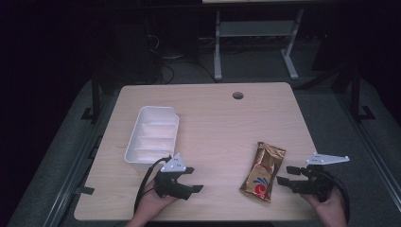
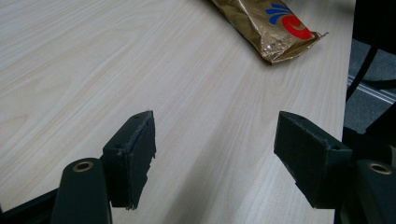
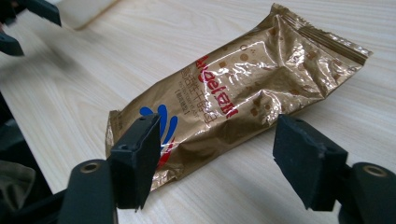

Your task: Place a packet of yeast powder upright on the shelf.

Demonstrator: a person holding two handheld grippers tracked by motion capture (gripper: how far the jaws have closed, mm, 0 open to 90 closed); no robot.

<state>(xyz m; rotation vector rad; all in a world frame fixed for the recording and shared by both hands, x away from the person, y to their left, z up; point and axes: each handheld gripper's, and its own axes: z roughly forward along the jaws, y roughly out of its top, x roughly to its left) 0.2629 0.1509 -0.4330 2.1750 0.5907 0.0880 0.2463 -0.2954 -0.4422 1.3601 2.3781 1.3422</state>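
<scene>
Near the front edge of the pale wood-grain table (image 1: pixel 213 123), we hold both grippers low, each with its jaws wide apart and nothing between them. Our right gripper (image 1: pixel 292 176) sits just beside the crinkled gold foil snack packet with red and blue print (image 1: pixel 263 172), pointing at its near end; in the right gripper view the packet (image 3: pixel 233 98) lies flat just ahead of the jaws, not touching. We judge this as the reach step, grasp not yet made. Next move calls for sliding forward to straddle the packet's narrow width, then closing. Our left gripper (image 1: pixel 184 182) idles over bare wood, packet (image 2: pixel 271 25) well apart. Front and right table edges are close to the packet, so little slack there. Farther off, the white plastic divided tray (image 1: pixel 152 135) sits left, with open tabletop between.
</scene>
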